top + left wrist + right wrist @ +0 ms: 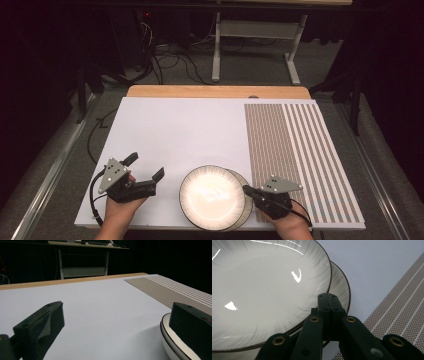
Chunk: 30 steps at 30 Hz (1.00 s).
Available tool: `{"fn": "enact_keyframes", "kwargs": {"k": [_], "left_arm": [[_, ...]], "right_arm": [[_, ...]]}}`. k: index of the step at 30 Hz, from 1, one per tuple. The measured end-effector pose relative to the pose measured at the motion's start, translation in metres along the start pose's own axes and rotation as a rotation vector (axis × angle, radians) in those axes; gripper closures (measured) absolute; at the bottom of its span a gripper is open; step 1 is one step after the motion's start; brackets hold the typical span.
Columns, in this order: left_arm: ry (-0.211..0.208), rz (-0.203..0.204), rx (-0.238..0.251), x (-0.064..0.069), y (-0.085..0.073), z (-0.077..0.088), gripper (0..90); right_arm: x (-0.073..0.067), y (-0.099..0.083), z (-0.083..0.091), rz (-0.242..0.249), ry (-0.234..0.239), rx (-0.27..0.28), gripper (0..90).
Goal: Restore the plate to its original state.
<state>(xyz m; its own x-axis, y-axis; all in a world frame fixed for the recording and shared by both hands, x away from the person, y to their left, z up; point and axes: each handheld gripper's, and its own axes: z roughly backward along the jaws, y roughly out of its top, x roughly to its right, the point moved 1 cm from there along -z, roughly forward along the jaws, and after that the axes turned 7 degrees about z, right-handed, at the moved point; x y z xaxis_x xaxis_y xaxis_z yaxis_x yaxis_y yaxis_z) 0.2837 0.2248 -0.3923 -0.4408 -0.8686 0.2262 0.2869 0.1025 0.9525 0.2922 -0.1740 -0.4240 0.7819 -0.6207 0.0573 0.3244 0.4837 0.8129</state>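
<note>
Where white table cover (180, 130) meets striped placemat (300, 150): two stacked white plates, upper plate (211, 197) offset over lower plate (246, 186), near front edge. Right gripper (329, 300) pressed together beside plate rims; left gripper (146, 166) spread wide, empty. No legible writing.

High view looks forward and down on the whole table (175, 125) from the person's side — left gripper view skims low across it, right gripper view sits close over the stacked plates (267, 290), which all three views share.
</note>
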Motion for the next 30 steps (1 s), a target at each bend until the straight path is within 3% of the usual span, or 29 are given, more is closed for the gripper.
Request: {"fn": "enact_keyframes", "kwargs": {"k": [16, 30], "left_arm": [[-0.001, 0.0, -0.002, -0.0002, 0.0001, -0.0002, 0.5], [-0.001, -0.001, -0.005, -0.0001, 0.0, -0.0005, 0.6]], "right_arm": [[0.0009, -0.0001, 0.0029, 0.019, -0.015, 0.001, 90.0], [0.0044, -0.0009, 0.007, 0.008, -0.025, 0.002, 90.0]]}}
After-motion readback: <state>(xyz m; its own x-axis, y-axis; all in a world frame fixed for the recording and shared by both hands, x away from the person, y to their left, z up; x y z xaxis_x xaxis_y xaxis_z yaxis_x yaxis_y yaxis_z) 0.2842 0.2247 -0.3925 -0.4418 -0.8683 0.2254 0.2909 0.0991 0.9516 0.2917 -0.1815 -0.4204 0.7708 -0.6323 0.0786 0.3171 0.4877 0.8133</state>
